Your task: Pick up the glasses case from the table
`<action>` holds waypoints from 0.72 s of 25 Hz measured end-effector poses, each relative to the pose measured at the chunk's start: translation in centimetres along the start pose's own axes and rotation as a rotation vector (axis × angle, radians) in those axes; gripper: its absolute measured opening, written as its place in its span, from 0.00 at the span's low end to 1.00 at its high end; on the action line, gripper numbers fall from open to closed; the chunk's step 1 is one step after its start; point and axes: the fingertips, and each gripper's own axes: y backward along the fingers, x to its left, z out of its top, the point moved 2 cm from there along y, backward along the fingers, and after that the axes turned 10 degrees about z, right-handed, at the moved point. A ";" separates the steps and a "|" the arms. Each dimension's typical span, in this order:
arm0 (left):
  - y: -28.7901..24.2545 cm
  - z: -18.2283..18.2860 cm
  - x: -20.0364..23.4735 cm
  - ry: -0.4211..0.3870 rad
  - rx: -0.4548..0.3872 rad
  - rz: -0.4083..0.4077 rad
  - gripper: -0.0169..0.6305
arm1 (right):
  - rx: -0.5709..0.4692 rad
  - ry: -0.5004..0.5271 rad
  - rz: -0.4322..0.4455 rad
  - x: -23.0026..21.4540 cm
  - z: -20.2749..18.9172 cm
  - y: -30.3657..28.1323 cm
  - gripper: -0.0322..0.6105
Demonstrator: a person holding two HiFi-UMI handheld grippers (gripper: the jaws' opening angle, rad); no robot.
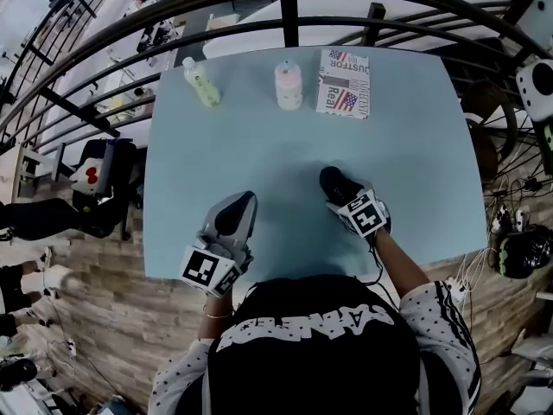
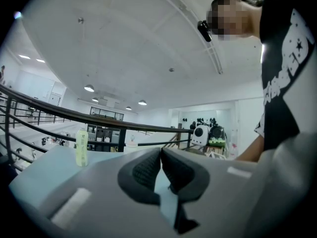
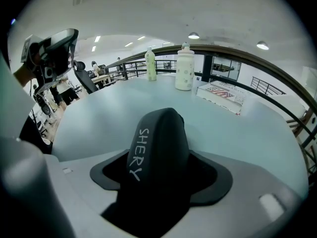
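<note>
Railing (image 1: 289,11) curves behind pale blue table (image 1: 259,137); left gripper (image 2: 161,152) jaws together, right gripper (image 1: 348,201) jaws spread around glasses case (image 3: 158,143).

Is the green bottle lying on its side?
No, the green bottle stands upright on the table, near its far edge.

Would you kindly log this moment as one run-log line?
left gripper: shut, empty | right gripper: open, around glasses case | glasses case: on table
</note>
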 end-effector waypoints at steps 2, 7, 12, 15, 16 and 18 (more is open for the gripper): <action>0.2 0.1 0.0 -0.001 -0.001 0.004 0.03 | -0.005 -0.013 0.004 0.0 0.0 0.1 0.62; 0.5 0.3 0.1 -0.010 -0.004 0.009 0.03 | -0.039 -0.049 -0.014 -0.1 0.5 0.7 0.62; 0.8 0.4 0.2 -0.024 -0.014 0.012 0.03 | -0.112 -0.087 -0.016 0.2 1.9 1.9 0.62; 1.1 0.6 -0.1 -0.023 -0.017 0.010 0.03 | -0.164 -0.098 -0.014 0.9 2.9 3.1 0.62; 1.2 0.6 -0.3 -0.022 -0.015 0.009 0.03 | -0.184 -0.099 -0.013 1.1 3.2 3.5 0.62; 1.4 0.5 -0.6 -0.027 -0.014 0.004 0.03 | -0.223 -0.100 -0.011 1.6 3.9 4.3 0.62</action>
